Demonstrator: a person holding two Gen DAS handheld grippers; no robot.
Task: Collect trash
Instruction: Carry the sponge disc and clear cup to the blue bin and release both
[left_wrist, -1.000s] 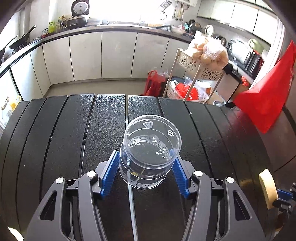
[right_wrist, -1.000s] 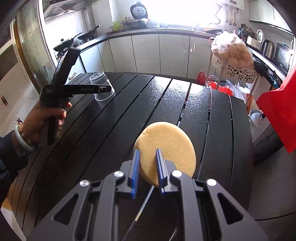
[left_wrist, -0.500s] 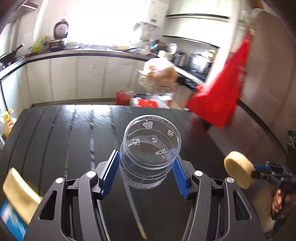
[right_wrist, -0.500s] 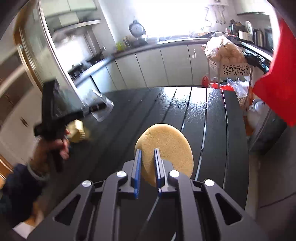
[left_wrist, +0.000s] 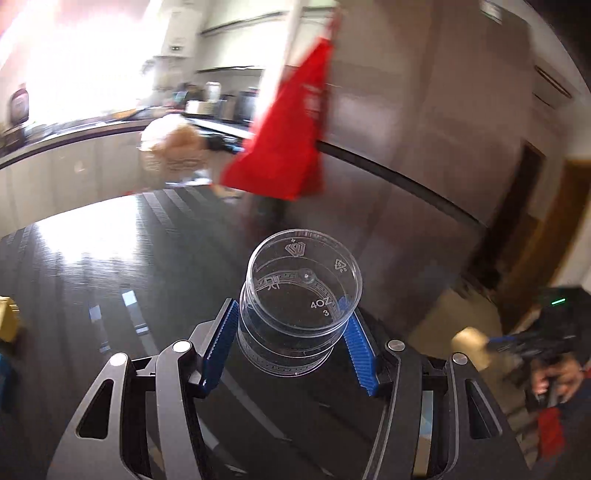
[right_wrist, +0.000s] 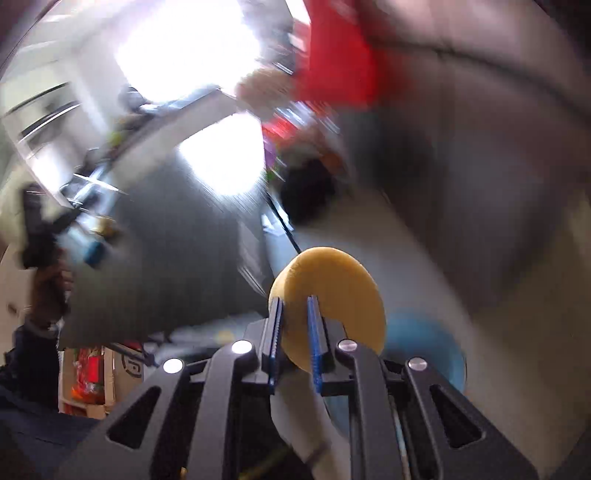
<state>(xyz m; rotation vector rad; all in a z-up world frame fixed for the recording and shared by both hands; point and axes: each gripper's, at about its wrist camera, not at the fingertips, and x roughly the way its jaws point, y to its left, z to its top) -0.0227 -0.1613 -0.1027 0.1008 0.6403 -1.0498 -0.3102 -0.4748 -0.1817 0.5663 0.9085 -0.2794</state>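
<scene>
In the left wrist view, the left gripper (left_wrist: 291, 332) is clamping a clear plastic cup (left_wrist: 300, 295) between its blue pads above the black table (left_wrist: 110, 258). In the right wrist view, heavily blurred, the right gripper (right_wrist: 295, 332) is pinching a round yellow sponge (right_wrist: 332, 291) edge-on, jaws narrow.

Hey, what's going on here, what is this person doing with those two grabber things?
A person is clearing trash with a handheld claw in each hand. The left claw is shut on a clear plastic cup, held above the dark slatted table. The right claw pinches a round yellow sponge on edge. The blurred views suggest a swing away from the table, with something blue below the sponge, too blurred to identify.
</scene>
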